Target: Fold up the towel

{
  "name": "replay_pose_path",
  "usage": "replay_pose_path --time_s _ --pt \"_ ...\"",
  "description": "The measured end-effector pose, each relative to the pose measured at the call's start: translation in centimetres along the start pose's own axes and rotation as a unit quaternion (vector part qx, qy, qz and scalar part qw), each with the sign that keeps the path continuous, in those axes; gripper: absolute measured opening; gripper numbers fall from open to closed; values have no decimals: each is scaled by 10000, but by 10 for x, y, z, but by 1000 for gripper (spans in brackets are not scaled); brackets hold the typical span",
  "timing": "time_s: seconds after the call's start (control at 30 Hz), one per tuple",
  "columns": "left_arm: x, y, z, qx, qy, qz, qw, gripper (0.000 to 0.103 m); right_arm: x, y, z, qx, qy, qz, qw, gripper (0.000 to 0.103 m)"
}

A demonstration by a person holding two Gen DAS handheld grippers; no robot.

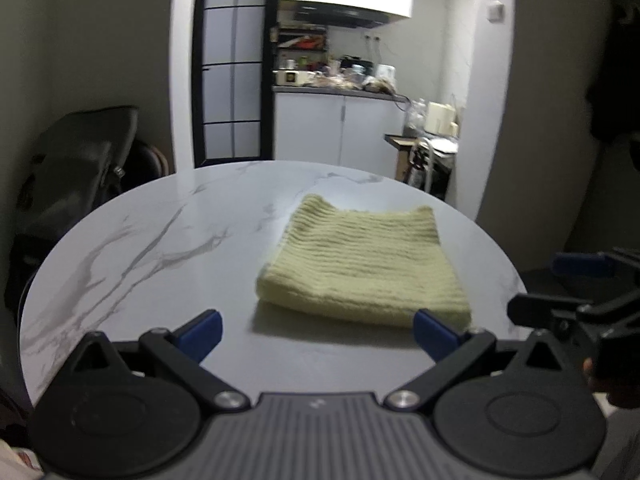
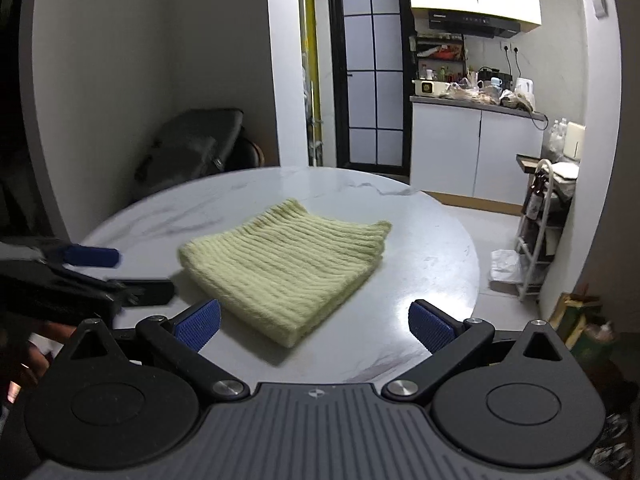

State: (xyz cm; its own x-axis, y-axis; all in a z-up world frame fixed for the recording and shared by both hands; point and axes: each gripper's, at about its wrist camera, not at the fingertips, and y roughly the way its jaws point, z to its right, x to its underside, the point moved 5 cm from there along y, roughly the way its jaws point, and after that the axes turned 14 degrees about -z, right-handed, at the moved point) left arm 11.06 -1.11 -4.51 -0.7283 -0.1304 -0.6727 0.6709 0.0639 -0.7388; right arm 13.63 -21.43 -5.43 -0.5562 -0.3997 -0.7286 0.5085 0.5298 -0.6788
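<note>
On the round marble table (image 2: 420, 240) lies the towel (image 2: 288, 264), a pale yellow-green ribbed one, folded into a thick, almost square packet. It rests flat near the middle of the top, a little toward the right side in the left wrist view, with its folded edge at the near left and the loose layered edges at the far right corner. Nothing touches it.

Both tools are held at the near edge of the table. The left gripper (image 1: 318, 330) has its blue fingers (image 1: 202, 332) spread wide; the near right part of the towel (image 1: 360, 264) is seen just beyond the right pad, not pinched. The right gripper (image 2: 314, 324) also stands wide apart and empty, with the near corner of the towel between its pads but free of them. Beyond the table are a dark glass door (image 2: 370, 72), white cabinets (image 2: 472, 148) and a crowded counter.
</note>
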Motion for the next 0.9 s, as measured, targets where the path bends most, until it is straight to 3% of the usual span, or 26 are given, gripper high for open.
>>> replay_pose_path --time_s 0.37,0.47,0.9 --pt "-4 -13 1 64 206 123 9997 103 9 -13 -14 130 45 -50 9999 103" --pt "-6 -17 -8 13 -43 149 9999 103 10 -15 -19 183 -47 -22 9998 103" --pt "15 -3 -5 134 90 -197 9997 103 18 -8 -26 77 -65 -249 9996 103"
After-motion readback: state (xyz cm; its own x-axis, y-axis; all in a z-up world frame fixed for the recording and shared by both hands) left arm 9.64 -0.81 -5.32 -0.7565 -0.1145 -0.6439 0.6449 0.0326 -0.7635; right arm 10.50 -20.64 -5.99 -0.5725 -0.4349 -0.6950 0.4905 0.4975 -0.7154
